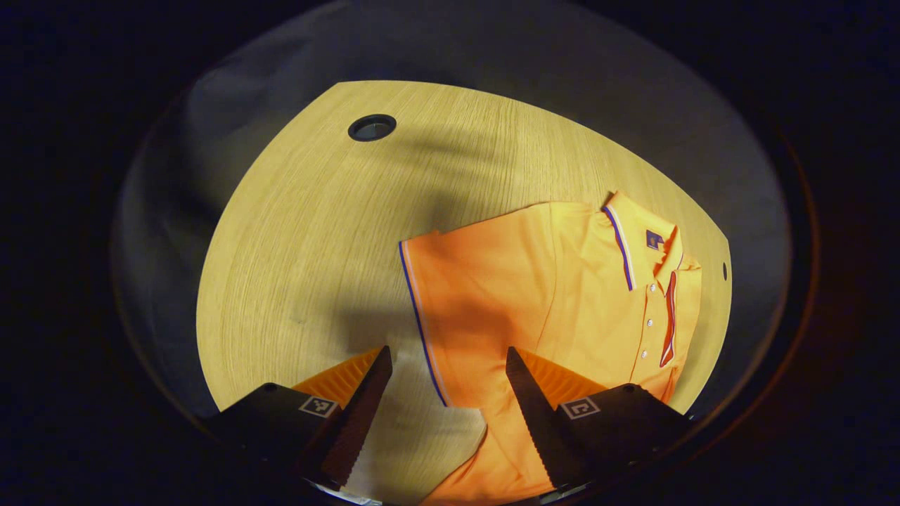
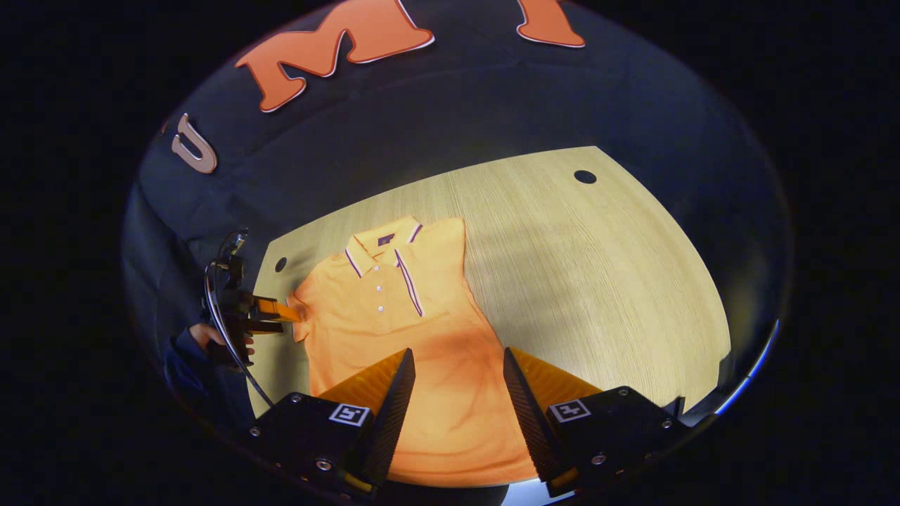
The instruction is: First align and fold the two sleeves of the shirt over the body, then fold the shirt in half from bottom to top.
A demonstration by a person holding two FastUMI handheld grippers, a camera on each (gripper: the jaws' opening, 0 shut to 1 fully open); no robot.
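Orange polo shirt (image 2: 415,337) lies flat on our wooden bench (image 2: 598,281). Sleeve step: left gripper (image 1: 446,369) wide over the sleeve cuff (image 1: 422,316); right gripper (image 2: 457,372) wide, above hem. Next, we pinch the cuff.

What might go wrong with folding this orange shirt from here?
The left tool sits at the sleeve edge, so it might pinch only the trim and let it slip. The shirt lies close to the table edge on that side, so a tug could drag it off.
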